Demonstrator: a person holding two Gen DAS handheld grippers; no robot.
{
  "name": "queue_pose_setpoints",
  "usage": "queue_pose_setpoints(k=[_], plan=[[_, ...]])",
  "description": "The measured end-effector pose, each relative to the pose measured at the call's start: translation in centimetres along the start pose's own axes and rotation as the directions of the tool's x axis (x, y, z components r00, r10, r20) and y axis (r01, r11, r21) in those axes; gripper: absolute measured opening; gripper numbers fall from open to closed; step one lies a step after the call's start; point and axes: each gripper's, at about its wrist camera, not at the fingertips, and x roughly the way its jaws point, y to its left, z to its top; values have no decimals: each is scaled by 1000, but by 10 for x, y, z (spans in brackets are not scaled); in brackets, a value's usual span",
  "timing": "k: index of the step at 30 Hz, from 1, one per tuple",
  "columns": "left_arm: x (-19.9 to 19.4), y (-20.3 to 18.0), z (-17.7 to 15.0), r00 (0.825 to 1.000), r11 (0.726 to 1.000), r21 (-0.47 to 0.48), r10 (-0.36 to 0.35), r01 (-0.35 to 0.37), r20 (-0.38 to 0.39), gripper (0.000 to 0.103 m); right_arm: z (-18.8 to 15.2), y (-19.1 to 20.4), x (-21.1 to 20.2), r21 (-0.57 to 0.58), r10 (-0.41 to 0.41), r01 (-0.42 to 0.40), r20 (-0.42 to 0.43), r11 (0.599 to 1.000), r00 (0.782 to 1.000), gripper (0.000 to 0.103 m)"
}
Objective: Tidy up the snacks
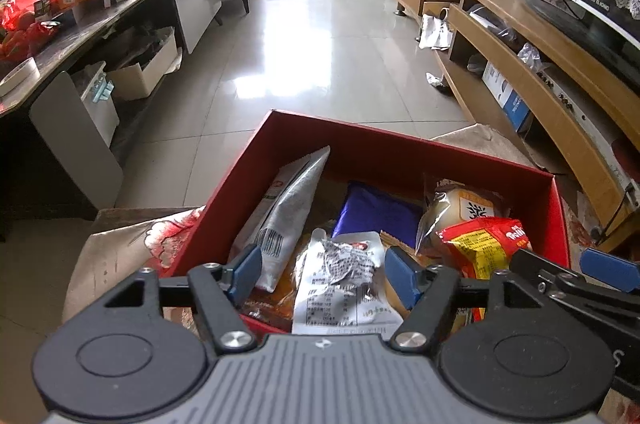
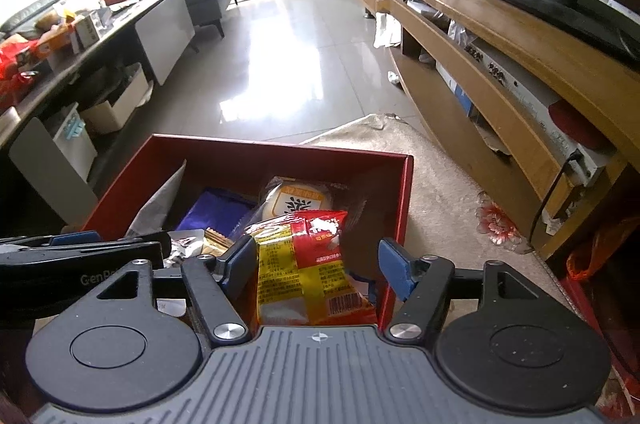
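One red box sits on a floral cloth, its long axis running near to far, open top up. Inside it are about six snack packs. One silver-grey pouch leans on the left wall, long axis tilted up toward the far-left corner, barcode near its low end. One purple pack lies flat mid-box. One round pastry in clear wrap sits far right. One red-and-yellow packet stands at the near right, long axis near-to-far, barcode at the near end. One crumpled white packet with printed text lies near centre, over an orange-brown pack. Left gripper hangs over the near edge, jaws spread, white packet between the blue pads, not pinched. Right gripper also has jaws spread, red-and-yellow packet between the pads; whether the left pad touches it is unclear. Two grippers side by side, both angled down into the box.
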Motion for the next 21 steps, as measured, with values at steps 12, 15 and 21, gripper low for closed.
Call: queue_pose_setpoints(k=[12, 15, 21], plan=[[-45, 18, -26, 999, 999, -34, -41, 42, 28, 85, -19, 2, -43, 15, 17, -17, 38, 1000, 999, 79], [-53, 20, -38, 999, 998, -32, -46, 47, 25, 85, -30, 3, -54, 12, 13, -14, 43, 1000, 999, 80], [-67, 20, -61, 999, 999, -16, -45, 45, 18, 90, -47, 1, -64, 31, -15, 14, 35, 999, 999, 80]])
